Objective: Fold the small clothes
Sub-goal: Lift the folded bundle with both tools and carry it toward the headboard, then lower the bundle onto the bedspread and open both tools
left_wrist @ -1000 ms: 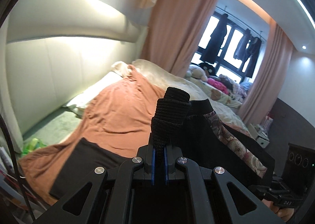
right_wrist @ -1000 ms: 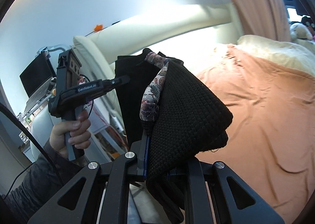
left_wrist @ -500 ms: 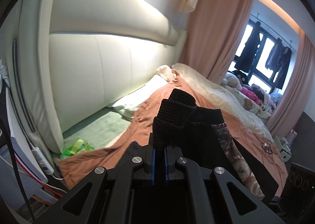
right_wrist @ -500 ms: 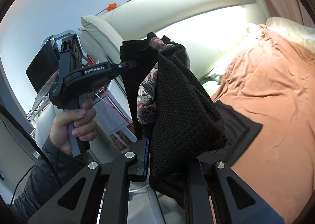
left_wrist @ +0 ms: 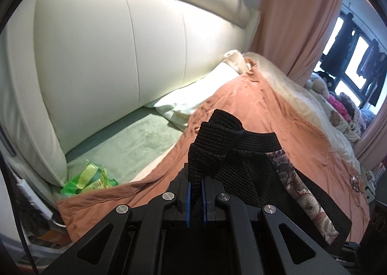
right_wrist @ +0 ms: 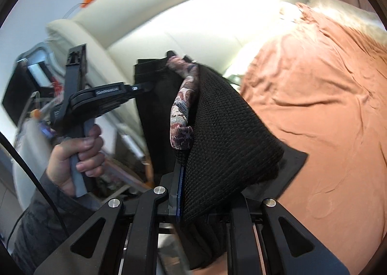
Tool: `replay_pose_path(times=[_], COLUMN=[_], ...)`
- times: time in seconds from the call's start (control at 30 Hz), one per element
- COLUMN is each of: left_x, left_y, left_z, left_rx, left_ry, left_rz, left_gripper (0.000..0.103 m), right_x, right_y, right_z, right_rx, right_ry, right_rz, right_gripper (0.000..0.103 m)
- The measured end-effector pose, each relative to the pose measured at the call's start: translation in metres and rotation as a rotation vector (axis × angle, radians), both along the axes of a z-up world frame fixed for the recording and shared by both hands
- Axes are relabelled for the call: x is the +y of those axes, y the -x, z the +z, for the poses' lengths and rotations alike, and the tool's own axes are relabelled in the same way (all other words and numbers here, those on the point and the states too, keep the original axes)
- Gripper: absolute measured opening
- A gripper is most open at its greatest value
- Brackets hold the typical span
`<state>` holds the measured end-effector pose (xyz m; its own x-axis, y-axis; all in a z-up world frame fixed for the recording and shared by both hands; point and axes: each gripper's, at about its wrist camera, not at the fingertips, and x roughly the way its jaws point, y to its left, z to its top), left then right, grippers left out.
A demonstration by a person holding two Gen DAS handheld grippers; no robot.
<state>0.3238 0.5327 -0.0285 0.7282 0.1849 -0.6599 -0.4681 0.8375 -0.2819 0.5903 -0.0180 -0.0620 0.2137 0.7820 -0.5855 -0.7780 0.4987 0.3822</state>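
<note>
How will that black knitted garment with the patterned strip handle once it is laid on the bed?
Probably floppy: the black knitted garment sags and bunches between both tongs. Its coarse weave likely grips the orange sheet rather than sliding. It looks light.

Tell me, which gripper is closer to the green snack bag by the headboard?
Left. The left gripper holds the black garment just beside the green snack bag. The right gripper looks further along the orange bedspread, where no bag shows.

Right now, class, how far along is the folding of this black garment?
Done: the black knit garment is off the orange bedspread, both grippers shut on it. In hand: the left gripper and right gripper hold it up, bunched. Left: no neat fold shows yet; it still needs folding and setting down.
</note>
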Motion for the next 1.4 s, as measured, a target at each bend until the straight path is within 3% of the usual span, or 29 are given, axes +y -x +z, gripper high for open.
replay_pose_path(times=[0.23, 0.3, 0.33, 0.37, 0.43, 0.6, 0.73, 0.8, 1.0, 1.2, 1.3, 1.4], left_x=[0.010, 0.013, 0.017, 0.018, 0.019, 0.010, -0.004, -0.013, -0.056, -0.105, -0.131, -0.156], left_y=[-0.052, -0.062, -0.067, -0.067, -0.064, -0.052, -0.039, -0.033, -0.002, 0.036, 0.057, 0.077], left_z=[-0.052, -0.069, -0.078, -0.084, -0.093, -0.097, -0.090, -0.085, -0.055, -0.019, -0.003, 0.013], left_rx=[0.092, 0.148, 0.182, 0.195, 0.202, 0.239, 0.240, 0.232, 0.184, 0.103, 0.059, 0.023], left_ry=[-0.011, -0.016, -0.013, -0.013, -0.022, -0.038, -0.027, -0.023, -0.063, -0.097, -0.103, -0.121], left_rz=[0.024, 0.053, 0.079, 0.093, 0.109, 0.097, 0.088, 0.078, 0.042, 0.011, -0.002, -0.009], left_gripper=[0.008, 0.020, 0.027, 0.041, 0.046, 0.046, 0.046, 0.052, 0.072, 0.090, 0.100, 0.103], right_x=[-0.033, -0.037, -0.047, -0.054, -0.076, -0.112, -0.099, -0.072, -0.112, -0.158, -0.178, -0.192], right_y=[-0.078, -0.096, -0.113, -0.122, -0.138, -0.148, -0.125, -0.095, -0.069, -0.019, 0.011, 0.035], right_z=[-0.046, -0.061, -0.073, -0.079, -0.087, -0.083, -0.065, -0.053, -0.018, 0.022, 0.040, 0.048], right_rx=[0.063, 0.086, 0.107, 0.122, 0.137, 0.139, 0.142, 0.138, 0.076, -0.030, -0.075, -0.102], right_ry=[0.053, 0.112, 0.140, 0.150, 0.149, 0.151, 0.161, 0.158, 0.149, 0.166, 0.160, 0.159], right_rz=[-0.069, -0.120, -0.153, -0.173, -0.222, -0.204, -0.184, -0.179, -0.200, -0.275, -0.281, -0.287], right_gripper=[0.012, 0.015, 0.022, 0.042, 0.066, 0.066, 0.066, 0.066, 0.067, 0.075, 0.087, 0.096])
